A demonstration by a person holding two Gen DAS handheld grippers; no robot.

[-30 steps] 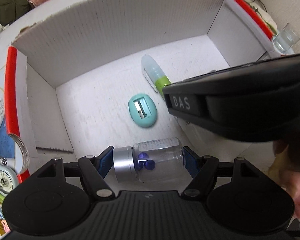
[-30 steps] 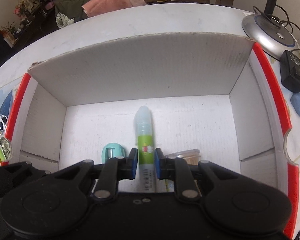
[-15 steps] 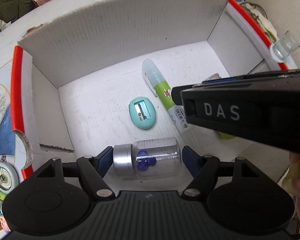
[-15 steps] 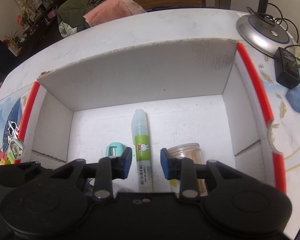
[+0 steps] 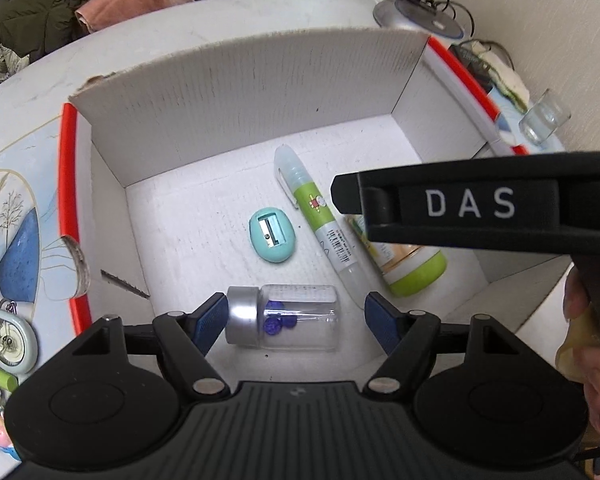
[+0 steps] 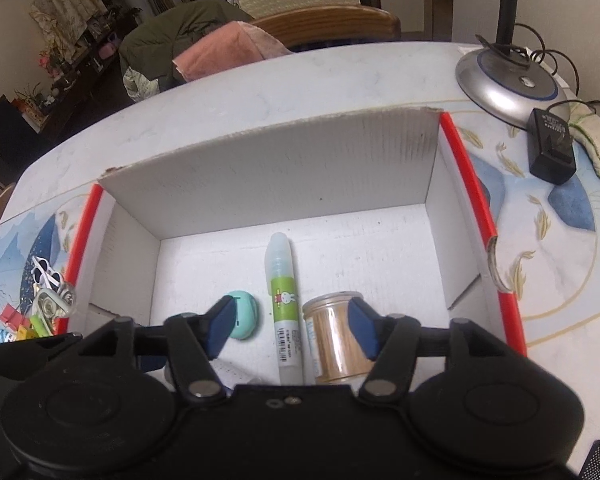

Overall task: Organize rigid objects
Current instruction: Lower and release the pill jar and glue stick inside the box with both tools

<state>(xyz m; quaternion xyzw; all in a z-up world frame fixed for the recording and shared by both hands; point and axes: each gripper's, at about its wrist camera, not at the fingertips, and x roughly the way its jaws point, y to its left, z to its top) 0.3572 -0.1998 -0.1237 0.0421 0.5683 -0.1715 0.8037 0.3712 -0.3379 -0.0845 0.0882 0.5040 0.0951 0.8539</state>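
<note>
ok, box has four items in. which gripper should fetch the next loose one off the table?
Left, probably. The left gripper is open over the jar, not holding it, and the remaining clutter lies outside the box's left wall. The right gripper is opening over the glue pen.

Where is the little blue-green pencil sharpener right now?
The pencil sharpener lies on the floor of the white box, just left of the glue pen in both views and beyond the small jar in the left view.

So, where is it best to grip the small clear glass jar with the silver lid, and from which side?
Probably grip the clear glass jar across its round body, coming from above. It lies on its side on the box floor, and lid-to-base is the long way.
</note>
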